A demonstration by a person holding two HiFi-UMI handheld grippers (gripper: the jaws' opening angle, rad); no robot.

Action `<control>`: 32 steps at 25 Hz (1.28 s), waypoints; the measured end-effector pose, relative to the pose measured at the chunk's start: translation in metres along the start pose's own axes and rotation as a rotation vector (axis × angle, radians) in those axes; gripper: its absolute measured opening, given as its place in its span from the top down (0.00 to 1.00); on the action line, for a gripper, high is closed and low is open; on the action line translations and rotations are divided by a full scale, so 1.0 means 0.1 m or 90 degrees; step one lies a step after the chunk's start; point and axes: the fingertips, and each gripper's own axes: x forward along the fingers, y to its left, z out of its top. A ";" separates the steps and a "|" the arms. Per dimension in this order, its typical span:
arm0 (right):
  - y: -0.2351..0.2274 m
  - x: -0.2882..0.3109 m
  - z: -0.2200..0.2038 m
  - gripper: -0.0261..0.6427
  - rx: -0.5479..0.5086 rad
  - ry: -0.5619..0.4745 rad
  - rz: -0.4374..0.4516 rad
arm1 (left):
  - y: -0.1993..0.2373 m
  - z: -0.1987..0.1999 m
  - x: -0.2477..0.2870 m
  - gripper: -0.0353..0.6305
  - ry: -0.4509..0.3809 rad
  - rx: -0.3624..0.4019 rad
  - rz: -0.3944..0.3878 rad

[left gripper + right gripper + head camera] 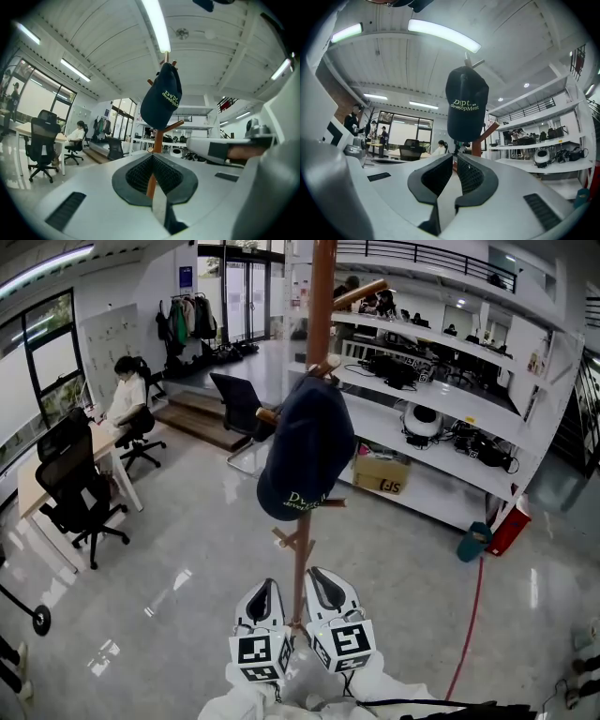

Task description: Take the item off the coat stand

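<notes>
Head view: cap (305,451) on coat stand (322,296), long axis vertical, brim down; left gripper (265,587), right gripper (319,576) clenched, empty.

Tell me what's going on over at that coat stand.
A person holds a claw in each hand, with the left claw and right claw low down on either side of the wooden coat stand pole. A dark navy cap hangs on the stand, above both claws. Both claws are shut and empty. Neither touches the cap, so it has not yet been taken off.
</notes>
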 end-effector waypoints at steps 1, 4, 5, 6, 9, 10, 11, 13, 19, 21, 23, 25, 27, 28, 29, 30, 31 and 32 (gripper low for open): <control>-0.01 0.01 0.05 0.94 -0.002 -0.002 0.004 | 0.00 0.00 0.00 0.97 0.000 -0.002 0.001; -0.06 0.03 0.17 0.89 -0.007 -0.011 0.011 | -0.02 -0.01 -0.01 0.97 0.001 -0.007 0.002; -0.07 0.04 0.21 0.81 -0.008 -0.013 0.016 | -0.03 -0.01 -0.02 0.96 0.002 -0.008 0.003; -0.09 0.06 0.25 0.77 -0.007 -0.015 0.021 | -0.03 -0.01 -0.02 0.97 0.002 -0.008 0.003; -0.11 0.12 0.47 0.72 -0.010 -0.035 0.030 | -0.03 -0.02 -0.04 0.97 0.004 -0.007 0.005; -0.12 0.13 0.57 0.70 -0.010 -0.046 0.032 | -0.03 -0.02 -0.04 0.97 0.004 -0.007 0.005; -0.12 0.14 0.66 0.68 -0.006 -0.055 0.034 | -0.02 -0.02 -0.05 0.97 0.004 -0.007 0.006; -0.10 0.16 0.80 0.63 0.011 -0.067 0.042 | 0.00 -0.02 -0.07 0.96 0.004 -0.009 0.011; -0.15 0.29 1.08 0.59 0.019 -0.088 0.044 | 0.10 -0.02 -0.11 0.97 0.005 -0.011 0.028; -0.18 0.35 1.18 0.59 0.014 -0.095 0.044 | 0.14 -0.02 -0.10 0.97 0.006 -0.010 0.035; -0.18 0.41 1.32 0.59 0.013 -0.101 0.054 | 0.18 -0.02 -0.09 0.96 0.004 -0.011 0.044; -0.16 0.46 1.47 0.59 0.014 -0.106 0.065 | 0.21 -0.02 -0.10 0.97 0.003 -0.013 0.050; -0.17 0.51 1.61 0.59 0.000 -0.115 0.063 | 0.23 -0.03 -0.10 0.97 0.004 -0.016 0.053; -0.19 0.54 1.67 0.59 -0.009 -0.119 0.061 | 0.24 -0.03 -0.10 0.97 0.005 -0.016 0.053; -0.20 0.58 1.71 0.59 -0.017 -0.121 0.058 | 0.25 -0.03 -0.10 0.97 0.005 -0.016 0.054; -0.22 0.61 1.74 0.59 -0.024 -0.120 0.056 | 0.25 -0.03 -0.10 0.97 0.004 -0.016 0.055; -0.23 0.65 1.75 0.59 -0.033 -0.116 0.054 | 0.26 -0.03 -0.10 0.97 0.003 -0.015 0.056; -0.23 0.69 1.75 0.59 -0.044 -0.108 0.052 | 0.27 -0.03 -0.10 0.96 0.002 -0.014 0.057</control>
